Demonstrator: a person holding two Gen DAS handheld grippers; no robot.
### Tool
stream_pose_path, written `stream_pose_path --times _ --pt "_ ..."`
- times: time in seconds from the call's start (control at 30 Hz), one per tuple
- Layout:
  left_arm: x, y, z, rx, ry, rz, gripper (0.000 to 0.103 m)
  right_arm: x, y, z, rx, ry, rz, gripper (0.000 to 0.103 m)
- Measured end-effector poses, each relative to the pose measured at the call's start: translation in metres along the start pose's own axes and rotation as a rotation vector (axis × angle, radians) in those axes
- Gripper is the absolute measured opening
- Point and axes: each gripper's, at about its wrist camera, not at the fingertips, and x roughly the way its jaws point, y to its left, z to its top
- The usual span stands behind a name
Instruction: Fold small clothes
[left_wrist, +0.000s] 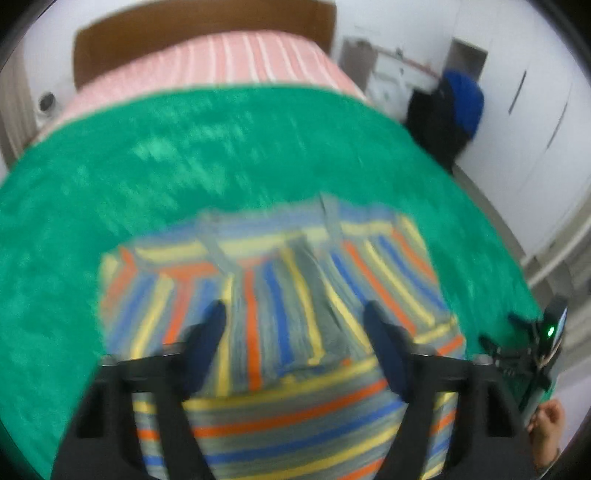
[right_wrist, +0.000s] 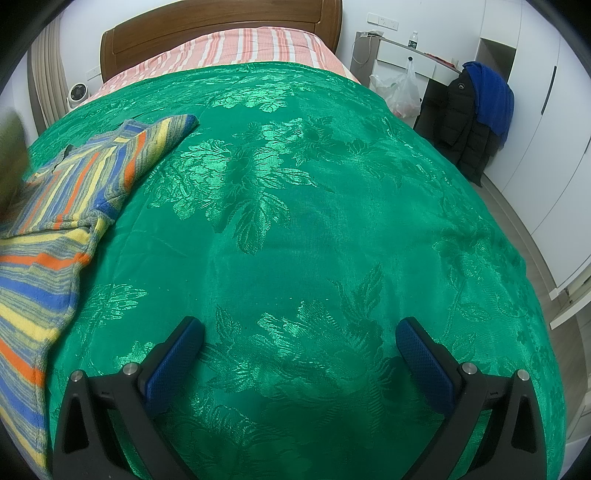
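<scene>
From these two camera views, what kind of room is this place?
Most likely a bedroom in a home. A bed with a wooden headboard fills the view, spread with a green cover. A dark jacket hangs by a desk, and white wardrobe doors line the wall. A striped garment lies on the cover.

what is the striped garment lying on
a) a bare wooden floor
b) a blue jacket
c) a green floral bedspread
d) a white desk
c: the striped garment lies spread on the shiny green floral bedspread that covers the bed, as both wrist views show.
</scene>
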Motion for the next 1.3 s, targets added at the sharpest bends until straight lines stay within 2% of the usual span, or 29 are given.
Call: stream_pose_path --times 0.1,0.13,0.2,0.27,0.33,0.37,0.43,0.47,0.5,0.53,0.6,0.7,0.87,0.93,1.03,1.1,1.2,1.3 --pt "-0.01 0.02 -0.018 -0.062 -0.023 -0.015 0.077 0.0 0.0 0.0 0.0 0.0 0.0 0.103" --pt "-0.015 0.03 -0.018 -0.09 -0.038 -0.007 0.08 0.0 0.0 0.0 0.0 0.0 0.0 0.103" --pt "-0.029 0.07 -0.019 -0.181 -0.088 0.064 0.089 0.0 0.0 0.0 0.0 0.0 0.0 0.103" --pt "-0.034 0.105 -0.023 -0.279 -0.121 0.138 0.09 0.0 0.0 0.0 0.0 0.0 0.0 0.103" --pt "-0.021 0.137 -0.04 -0.348 -0.088 0.209 0.09 0.0 0.0 0.0 0.0 0.0 0.0 0.103" --pt "-0.007 0.148 -0.049 -0.344 -0.037 0.247 0.087 0.0 0.0 0.0 0.0 0.0 0.0 0.103" --pt "0.027 0.16 -0.077 -0.284 0.119 0.346 0.076 0.0 0.0 0.0 0.0 0.0 0.0 0.103" --pt "0.022 0.161 -0.085 -0.277 0.063 0.32 0.077 0.0 0.0 0.0 0.0 0.0 0.0 0.103" --pt "0.012 0.161 -0.092 -0.287 0.025 0.327 0.081 0.0 0.0 0.0 0.0 0.0 0.0 0.103" --pt "0.005 0.162 -0.097 -0.311 0.025 0.348 0.091 0.0 0.0 0.0 0.0 0.0 0.0 0.103" --pt "-0.015 0.161 -0.109 -0.34 0.024 0.353 0.09 0.0 0.0 0.0 0.0 0.0 0.0 0.103" --pt "-0.047 0.154 -0.133 -0.314 -0.007 0.328 0.092 0.0 0.0 0.0 0.0 0.0 0.0 0.103" --pt "-0.083 0.153 -0.189 -0.297 -0.026 0.366 0.097 0.0 0.0 0.0 0.0 0.001 0.0 0.103" --pt "-0.085 0.163 -0.206 -0.298 -0.051 0.384 0.1 0.0 0.0 0.0 0.0 0.001 0.0 0.103" --pt "-0.067 0.176 -0.227 -0.293 -0.074 0.4 0.103 0.0 0.0 0.0 0.0 0.001 0.0 0.103" --pt "-0.064 0.174 -0.237 -0.265 -0.167 0.401 0.103 0.0 0.001 0.0 0.001 0.001 0.0 0.103" --pt "-0.059 0.171 -0.232 -0.248 -0.163 0.432 0.103 0.0 0.001 0.0 0.0 0.0 -0.001 0.103" --pt "-0.063 0.171 -0.236 -0.247 -0.178 0.432 0.103 0.001 0.001 0.0 0.002 0.0 0.002 0.103"
